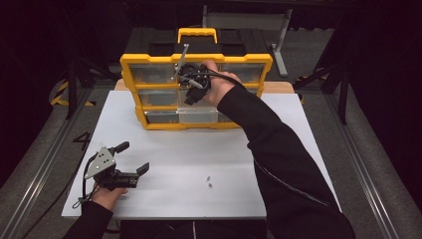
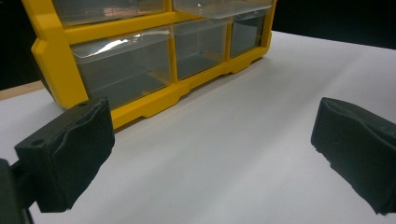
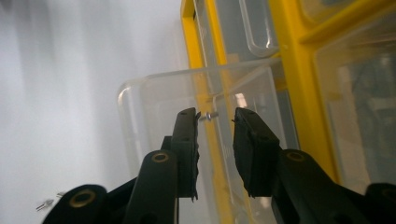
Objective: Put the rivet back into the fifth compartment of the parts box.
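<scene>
A yellow organizer with clear drawers stands at the far middle of the white table. One clear drawer is pulled out at its front. My right gripper hangs over that drawer. Its jaws are open by a narrow gap, and a small screw sits at the tip of the left jaw without reaching the other. My left gripper rests near the table's front left, jaws wide open and holding nothing. It faces the organizer.
Two small screws lie loose on the table in front of the organizer, also seen low in the right gripper view. The person's right sleeve stretches across the right half of the table. A metal stand rises behind the organizer.
</scene>
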The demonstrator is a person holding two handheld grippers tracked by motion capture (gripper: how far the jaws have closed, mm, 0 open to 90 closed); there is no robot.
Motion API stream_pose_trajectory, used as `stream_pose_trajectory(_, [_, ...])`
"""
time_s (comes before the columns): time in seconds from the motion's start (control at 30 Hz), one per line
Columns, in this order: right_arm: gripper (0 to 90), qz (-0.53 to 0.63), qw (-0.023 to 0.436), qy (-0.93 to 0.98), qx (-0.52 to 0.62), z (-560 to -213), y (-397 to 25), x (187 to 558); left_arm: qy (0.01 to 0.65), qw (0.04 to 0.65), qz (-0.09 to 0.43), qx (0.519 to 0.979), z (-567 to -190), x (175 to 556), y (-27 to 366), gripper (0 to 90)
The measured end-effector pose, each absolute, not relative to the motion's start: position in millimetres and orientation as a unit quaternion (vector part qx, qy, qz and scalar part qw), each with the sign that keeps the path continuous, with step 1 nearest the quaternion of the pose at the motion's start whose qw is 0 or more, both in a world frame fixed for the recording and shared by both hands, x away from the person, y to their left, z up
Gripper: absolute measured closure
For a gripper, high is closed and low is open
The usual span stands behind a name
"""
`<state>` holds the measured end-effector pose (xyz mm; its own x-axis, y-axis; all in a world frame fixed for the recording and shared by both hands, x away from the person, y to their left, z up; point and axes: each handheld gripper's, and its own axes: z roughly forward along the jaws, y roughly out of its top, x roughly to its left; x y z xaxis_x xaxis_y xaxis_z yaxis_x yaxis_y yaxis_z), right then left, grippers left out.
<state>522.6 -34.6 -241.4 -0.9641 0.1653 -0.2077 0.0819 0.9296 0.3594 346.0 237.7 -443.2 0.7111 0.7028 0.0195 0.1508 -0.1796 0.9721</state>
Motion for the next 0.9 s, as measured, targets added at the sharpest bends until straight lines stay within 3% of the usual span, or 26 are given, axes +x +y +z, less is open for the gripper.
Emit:
stream_pose_trajectory(0.27, [56.0,0.211,0.139,0.965,0.065,-217.0,-59.1,493.0,0.292,0.569,0.242,0.730,-443.6,347.0,236.7,0.4])
stream_pose_trajectory(0.37, [39.5,0.235,0.141,0.960,0.062,-211.9,-69.3,479.4,0.293,0.568,0.242,0.730,-444.0,347.4,235.9,0.4])
stream_pose_trajectory(0.5, [27.5,0.252,0.126,0.957,0.065,-212.1,-80.5,466.7,0.293,0.567,0.241,0.731,-444.2,347.5,235.7,0.4])
stream_pose_trajectory(0.63, [21.5,0.259,0.121,0.956,0.068,-216.5,-92.2,451.5,0.293,0.567,0.241,0.731,-444.3,347.5,235.6,0.4])
stream_pose_trajectory(0.9, [18.9,0.260,0.123,0.956,0.058,-227.1,-104.7,436.9,0.294,0.566,0.241,0.732,-444.4,347.8,235.5,0.4])
